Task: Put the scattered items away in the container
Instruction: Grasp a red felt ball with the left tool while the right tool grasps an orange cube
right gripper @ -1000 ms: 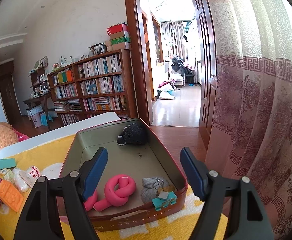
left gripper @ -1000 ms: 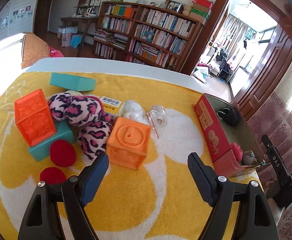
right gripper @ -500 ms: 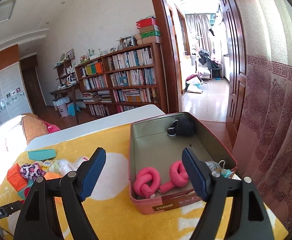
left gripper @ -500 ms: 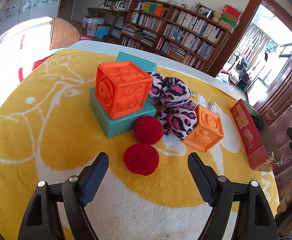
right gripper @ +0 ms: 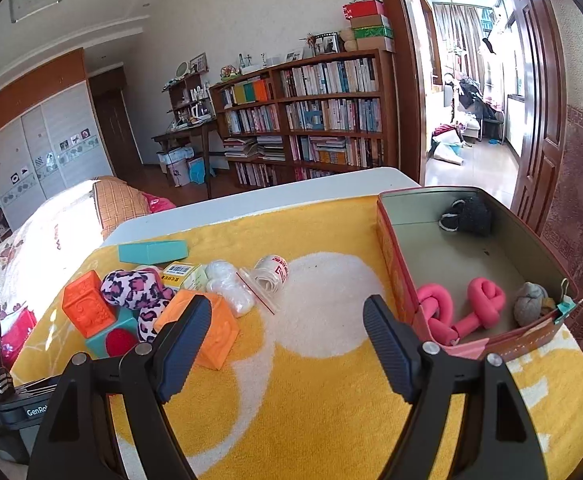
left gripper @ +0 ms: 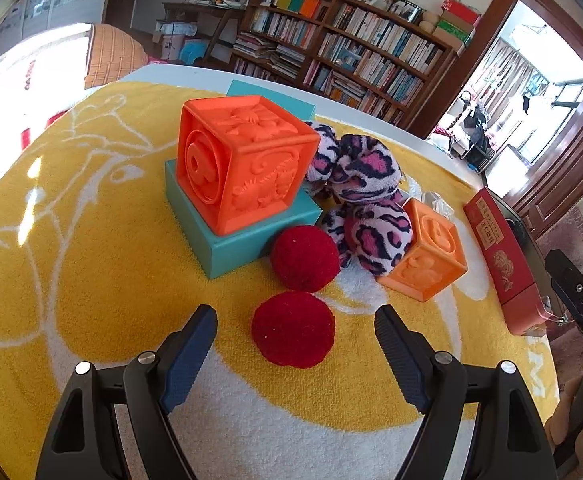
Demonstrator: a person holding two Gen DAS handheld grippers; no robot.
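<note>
My left gripper (left gripper: pixel 295 320) is open, with a red pompom ball (left gripper: pixel 292 329) between its fingertips on the yellow towel. A second red ball (left gripper: pixel 304 257) lies just beyond. An orange cube (left gripper: pixel 240 162) sits on a teal block (left gripper: pixel 231 236); a leopard plush (left gripper: pixel 365 196) and a lighter orange cube (left gripper: pixel 427 254) lie to the right. The red tin box (right gripper: pixel 479 252) stands at the right in the right wrist view and holds a pink knotted rope (right gripper: pixel 463 308), a grey ball and a black item. My right gripper (right gripper: pixel 287 320) is open and empty above the towel.
A teal block (right gripper: pixel 153 251), a barcode box (right gripper: pixel 183 273), plastic bags (right gripper: pixel 231 290) and a tape roll (right gripper: pixel 272 273) lie on the towel. The table's white far edge (right gripper: pixel 291 194) runs behind. A bookshelf and a doorway stand beyond.
My left gripper has moved closer to the nearer red ball, which now lies between its fingers. My right gripper has swung left, away from the box toward the scattered items.
</note>
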